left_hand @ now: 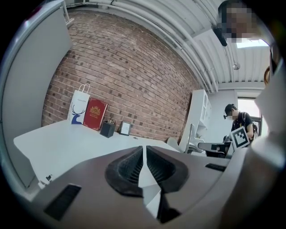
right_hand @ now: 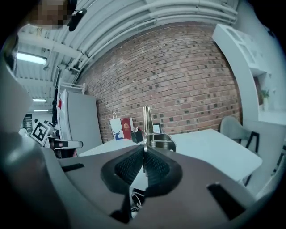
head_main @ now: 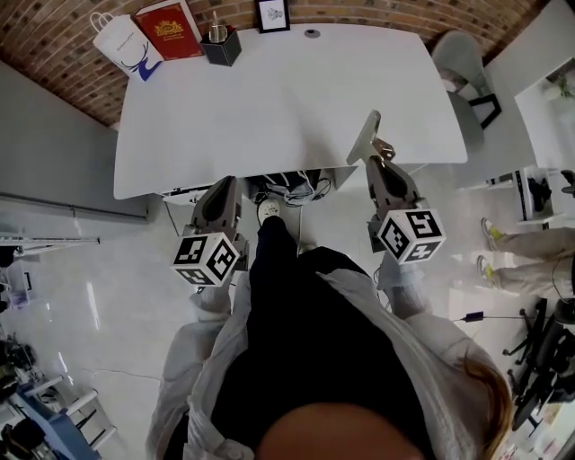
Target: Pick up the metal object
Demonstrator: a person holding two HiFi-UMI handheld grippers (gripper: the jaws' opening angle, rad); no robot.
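The metal object (head_main: 367,137) is a thin flat plate with a small sprung clip on one side. It hangs in the air over the front right edge of the white table (head_main: 287,99). My right gripper (head_main: 378,163) is shut on its lower end. In the right gripper view the plate (right_hand: 145,120) stands upright out of the pads, held by my right gripper (right_hand: 144,157). My left gripper (head_main: 225,186) hovers at the table's front edge, left of centre. In its own view my left gripper (left_hand: 144,155) has its pads together and nothing between them.
At the table's far edge stand a white paper bag (head_main: 125,43), a red box (head_main: 169,29), a black pen holder (head_main: 221,45) and a small picture frame (head_main: 272,14). A grey chair (head_main: 463,63) sits at the right end. Cables (head_main: 292,187) hang under the front edge.
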